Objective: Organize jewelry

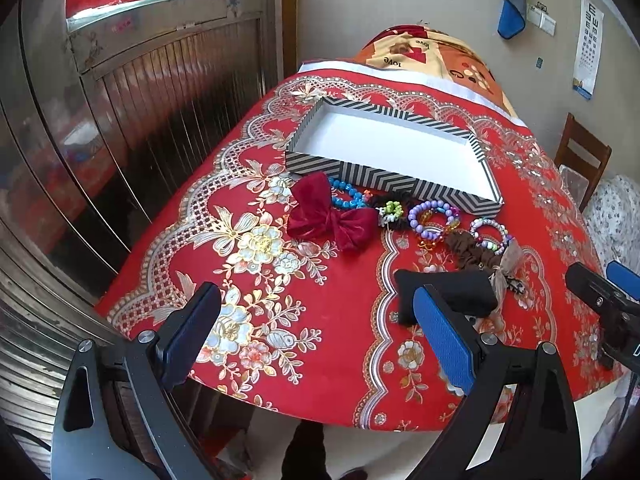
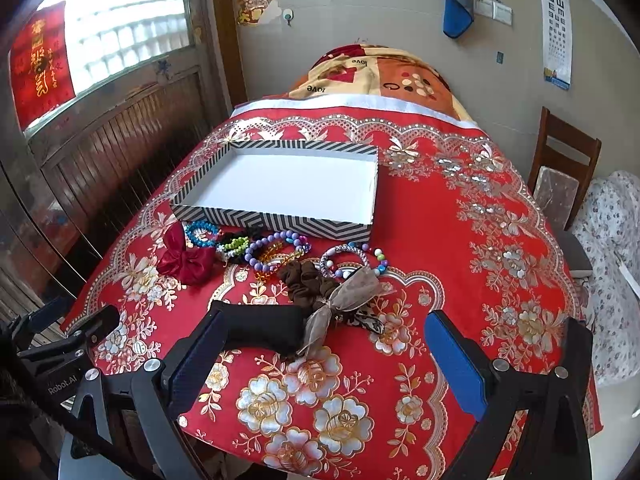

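An empty black-and-white striped box point(image 1: 390, 184) point(image 2: 276, 222) sits on the red flowered tablecloth. In front of it lies a row of jewelry: a dark red velvet bow point(image 1: 332, 218) point(image 2: 186, 258), a blue bead bracelet point(image 1: 346, 196) point(image 2: 200, 234), a purple bead bracelet point(image 1: 428, 218) point(image 2: 266, 254), a white patterned bracelet point(image 1: 490, 234) point(image 2: 352, 258), a brown scrunchie point(image 1: 470, 252) point(image 2: 308, 280), a sheer ribbon bow point(image 2: 344, 300) and a black pouch point(image 1: 444, 292) point(image 2: 264, 328). My left gripper point(image 1: 320, 336) and right gripper point(image 2: 332, 364) both hover open near the front edge, holding nothing.
A wooden chair point(image 2: 560, 168) stands at the table's right. A patterned blanket point(image 2: 384, 76) covers something behind the table. A brown door point(image 1: 160, 80) is close on the left. The wall behind carries a hanging cloth point(image 2: 456, 4) and an eye chart point(image 2: 558, 32).
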Demonstrator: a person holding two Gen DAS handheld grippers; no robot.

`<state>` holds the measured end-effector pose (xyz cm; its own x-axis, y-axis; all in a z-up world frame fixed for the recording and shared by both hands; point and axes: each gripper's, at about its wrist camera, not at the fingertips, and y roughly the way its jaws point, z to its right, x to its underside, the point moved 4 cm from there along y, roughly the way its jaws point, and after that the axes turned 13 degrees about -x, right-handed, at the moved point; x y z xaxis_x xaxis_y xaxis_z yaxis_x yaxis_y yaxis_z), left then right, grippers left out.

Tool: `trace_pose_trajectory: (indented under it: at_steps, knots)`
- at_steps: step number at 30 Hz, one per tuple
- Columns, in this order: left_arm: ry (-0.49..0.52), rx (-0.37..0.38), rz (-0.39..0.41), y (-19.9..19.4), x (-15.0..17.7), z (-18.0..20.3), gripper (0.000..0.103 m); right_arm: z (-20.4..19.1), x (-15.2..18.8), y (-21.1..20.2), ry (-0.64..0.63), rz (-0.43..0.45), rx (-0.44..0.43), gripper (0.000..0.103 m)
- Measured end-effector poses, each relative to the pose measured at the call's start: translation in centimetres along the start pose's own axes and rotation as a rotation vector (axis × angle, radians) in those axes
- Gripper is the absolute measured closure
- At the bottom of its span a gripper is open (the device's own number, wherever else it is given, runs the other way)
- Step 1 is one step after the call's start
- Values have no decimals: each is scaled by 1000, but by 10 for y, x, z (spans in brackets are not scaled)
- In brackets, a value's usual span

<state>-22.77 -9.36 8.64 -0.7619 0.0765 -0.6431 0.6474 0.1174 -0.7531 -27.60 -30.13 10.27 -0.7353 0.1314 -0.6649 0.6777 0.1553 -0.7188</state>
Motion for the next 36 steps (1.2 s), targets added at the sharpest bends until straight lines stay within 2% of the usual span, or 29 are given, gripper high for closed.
trace_pose_trajectory:
  at_steps: [36]
  knots:
    - [13, -21, -26, 25, -10, 5, 5, 9, -6, 30, 38, -45, -23, 5]
